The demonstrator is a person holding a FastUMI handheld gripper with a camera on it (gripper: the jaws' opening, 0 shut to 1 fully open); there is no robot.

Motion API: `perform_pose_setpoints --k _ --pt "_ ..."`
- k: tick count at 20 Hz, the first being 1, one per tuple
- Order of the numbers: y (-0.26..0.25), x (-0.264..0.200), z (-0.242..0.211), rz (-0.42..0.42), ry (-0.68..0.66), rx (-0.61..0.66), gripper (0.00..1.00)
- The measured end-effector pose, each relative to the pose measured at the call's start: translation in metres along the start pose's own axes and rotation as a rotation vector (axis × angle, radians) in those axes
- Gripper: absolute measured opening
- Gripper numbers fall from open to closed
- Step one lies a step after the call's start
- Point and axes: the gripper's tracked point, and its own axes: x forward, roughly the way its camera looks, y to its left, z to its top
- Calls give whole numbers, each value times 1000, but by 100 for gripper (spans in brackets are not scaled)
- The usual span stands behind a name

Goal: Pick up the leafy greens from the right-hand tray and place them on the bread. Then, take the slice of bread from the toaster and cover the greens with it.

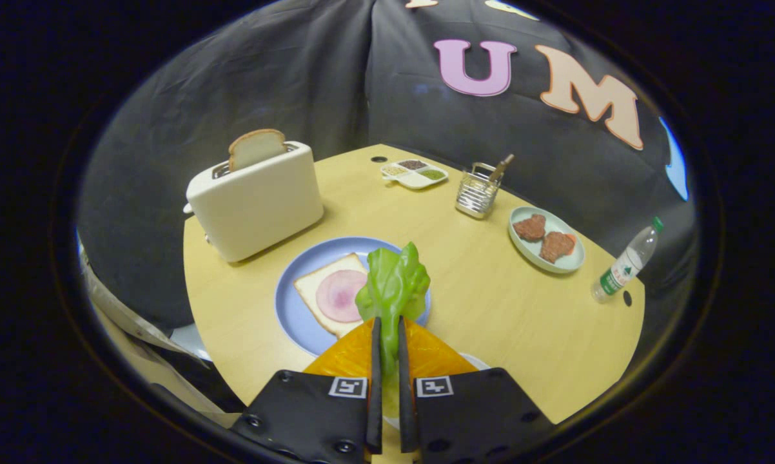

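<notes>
My gripper [387,321] is shut on the stem of the leafy greens [394,283], which stick up just ahead of the fingers. Beyond and a little left of the greens lies a slice of bread [311,291] with a round pink slice of ham [340,296] on it, resting on a blue plate [291,316]. The greens hang over the plate's right part, beside the bread. A white toaster [256,201] stands farther back on the left, with a slice of bread [255,147] sticking up from its slot.
Under the fingers shows an orange tray [343,362]. On the yellow table [490,303] stand a metal utensil holder [477,193], a divided condiment dish [414,173], a pale green plate [523,248] with two meat patties, and a water bottle [625,263] near the right edge.
</notes>
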Motion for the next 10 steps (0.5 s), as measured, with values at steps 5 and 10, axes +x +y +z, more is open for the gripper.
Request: perform_pose_setpoints --k 5,10 --pt "23 16 14 33 4 -15 14" --pt "46 32 19 67 22 -37 14"
